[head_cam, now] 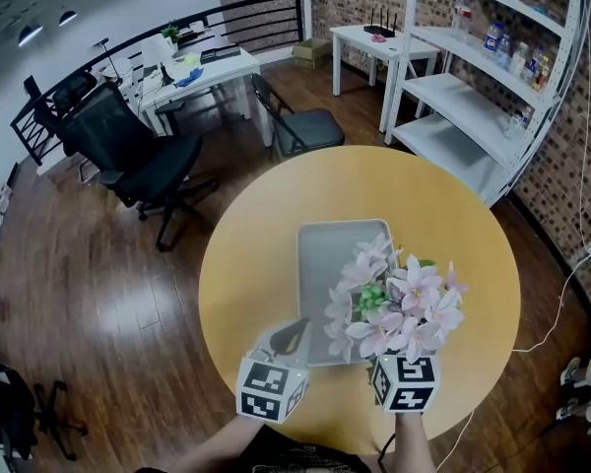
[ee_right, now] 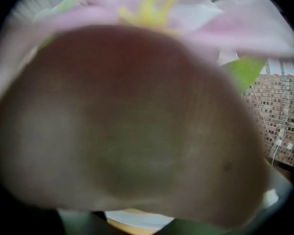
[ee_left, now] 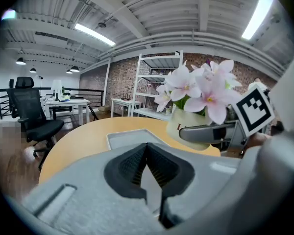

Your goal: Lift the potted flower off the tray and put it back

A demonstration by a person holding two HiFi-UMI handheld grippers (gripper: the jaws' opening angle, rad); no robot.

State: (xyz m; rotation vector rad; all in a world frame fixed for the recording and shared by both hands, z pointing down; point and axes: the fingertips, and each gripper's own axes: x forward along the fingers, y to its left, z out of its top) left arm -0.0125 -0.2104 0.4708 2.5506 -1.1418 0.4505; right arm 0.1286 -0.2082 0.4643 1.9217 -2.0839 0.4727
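A round wooden table (head_cam: 246, 235) seen from above, with a grey rectangular tray (head_cam: 325, 254) lying at its middle. The potted flower (head_cam: 399, 304), a cream pot topped with pale pink blossoms and green leaves, is off the tray and in the air, hanging over the tray's right edge. The right gripper (head_cam: 402, 366) is clamped on the pot: from the left gripper's camera one jaw crosses the pot's side (ee_left: 188, 126) below the flowers, and in the right gripper's own camera the blurred pot wall (ee_right: 127, 126) fills nearly everything. The left gripper (head_cam: 291, 338) sits by the tray's near left corner, its jaws drawn together with nothing between them. The pot looks stiff, smooth and rounded, so it could slip in a loose grip, and it seems light. The blossoms and stems are soft and would crush or bend easily, so the hold belongs on the pot's body, as here, kept upright
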